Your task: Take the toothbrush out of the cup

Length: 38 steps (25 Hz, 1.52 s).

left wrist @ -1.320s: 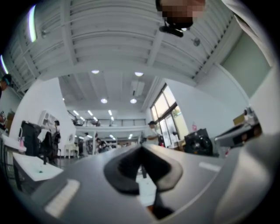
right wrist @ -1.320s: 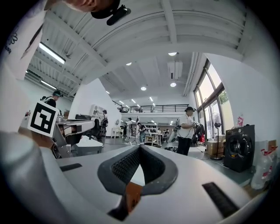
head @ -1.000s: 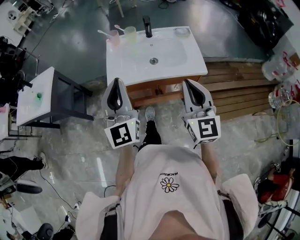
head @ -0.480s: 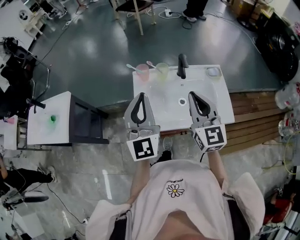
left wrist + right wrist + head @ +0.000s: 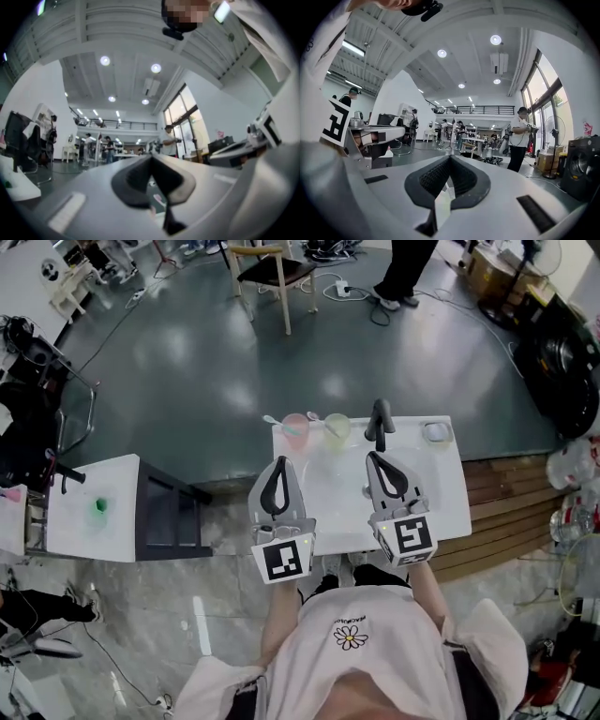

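A pink cup [image 5: 296, 428] with a white toothbrush [image 5: 272, 420] leaning out to the left stands at the back left of the white washbasin [image 5: 441, 493]. Beside it is a pale green cup [image 5: 337, 429] holding another toothbrush [image 5: 315, 416]. My left gripper [image 5: 279, 463] hovers over the basin's front left, short of the pink cup, shut and empty. My right gripper [image 5: 374, 457] hangs over the bowl near the black tap [image 5: 380, 423], also shut with nothing in it. Both gripper views look level out into the hall past shut jaw tips, left gripper [image 5: 151, 157] and right gripper [image 5: 450, 157]; no cup shows there.
A soap dish [image 5: 436, 433] lies at the basin's back right. A white side table [image 5: 89, 512] with a small green thing [image 5: 98, 506] stands to the left. Wooden decking [image 5: 511, 488] runs to the right. A chair [image 5: 267, 268] and a standing person [image 5: 408, 268] are farther off.
The washbasin has come nearer in the head view. Both grippers, earlier over the floor before it, now hang over its front part. Their jaws stayed shut.
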Tool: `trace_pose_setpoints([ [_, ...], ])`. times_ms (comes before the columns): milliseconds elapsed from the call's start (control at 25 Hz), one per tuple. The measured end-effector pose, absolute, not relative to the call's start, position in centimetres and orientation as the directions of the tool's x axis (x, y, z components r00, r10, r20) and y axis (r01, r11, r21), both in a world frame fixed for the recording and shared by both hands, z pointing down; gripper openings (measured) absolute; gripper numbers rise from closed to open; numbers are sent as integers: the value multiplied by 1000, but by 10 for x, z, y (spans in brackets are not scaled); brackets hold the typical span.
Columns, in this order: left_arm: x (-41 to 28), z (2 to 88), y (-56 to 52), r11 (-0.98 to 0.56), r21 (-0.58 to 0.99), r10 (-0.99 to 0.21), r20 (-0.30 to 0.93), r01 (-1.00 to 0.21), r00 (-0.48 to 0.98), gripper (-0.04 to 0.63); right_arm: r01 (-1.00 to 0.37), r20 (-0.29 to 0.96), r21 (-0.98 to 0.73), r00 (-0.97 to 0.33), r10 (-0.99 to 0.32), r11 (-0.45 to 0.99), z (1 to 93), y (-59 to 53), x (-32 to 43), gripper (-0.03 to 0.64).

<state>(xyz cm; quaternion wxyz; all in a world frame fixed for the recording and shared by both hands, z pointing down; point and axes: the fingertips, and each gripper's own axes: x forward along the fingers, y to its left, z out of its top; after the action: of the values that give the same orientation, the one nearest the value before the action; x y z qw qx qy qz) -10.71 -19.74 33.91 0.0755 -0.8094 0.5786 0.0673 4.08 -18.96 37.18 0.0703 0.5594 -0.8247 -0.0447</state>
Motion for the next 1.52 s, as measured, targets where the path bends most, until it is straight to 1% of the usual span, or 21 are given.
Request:
trace_pose_setpoints([
  [120,-104,340,-208,-306,-50,-933,-185,-951,310,5,-908,46,165,-384,-922,386,368,-203,43,0],
  [280,-102,335,-215,-265,-41,-942,-201,-963,268,5,-894,9,163,-421,-907,416,363,-211,46,0],
  [560,-108,336,-218,-225,-44,-955,-187,-973,229,5,-881,42,127,-454,-890,456,374,-212,46,0],
  [640,-111,339,-219,-219,-44,-958,-180,-975,224,5,-879,39,92,-467,-883,468,375,-214,44,0],
  [760,-115,342,-222,-211,-44,-962,-170,-976,216,5,-863,16,24,-505,-863,505,363,-225,38,0],
  [840,-116,341,-223,-207,-43,-963,-168,-977,212,5,-837,27,30,-546,-837,547,355,-239,29,8],
  [880,-116,340,-223,-206,-42,-963,-170,-978,210,5,-818,44,42,-572,-819,573,355,-247,22,81],
  [920,-116,340,-223,-204,-41,-963,-172,-978,208,5,-800,63,51,-594,-802,597,356,-256,16,119],
  [1000,-117,339,-223,-201,-40,-963,-173,-979,205,5,-772,106,42,-628,-771,634,363,-274,5,125],
  [1080,-117,339,-221,-200,-43,-964,-172,-979,205,5,-745,174,15,-655,-735,667,379,-292,-6,178],
  [1120,-117,339,-220,-199,-46,-964,-172,-979,204,5,-733,215,14,-662,-718,680,389,-300,-10,191],
  [1360,-128,346,-216,-162,-41,-973,-158,-986,166,5,-687,430,110,-619,-658,718,458,-331,-26,193],
  [1520,-135,350,-214,-129,-37,-980,-151,-991,133,5,-661,525,151,-577,-626,735,497,-344,-32,187],
])
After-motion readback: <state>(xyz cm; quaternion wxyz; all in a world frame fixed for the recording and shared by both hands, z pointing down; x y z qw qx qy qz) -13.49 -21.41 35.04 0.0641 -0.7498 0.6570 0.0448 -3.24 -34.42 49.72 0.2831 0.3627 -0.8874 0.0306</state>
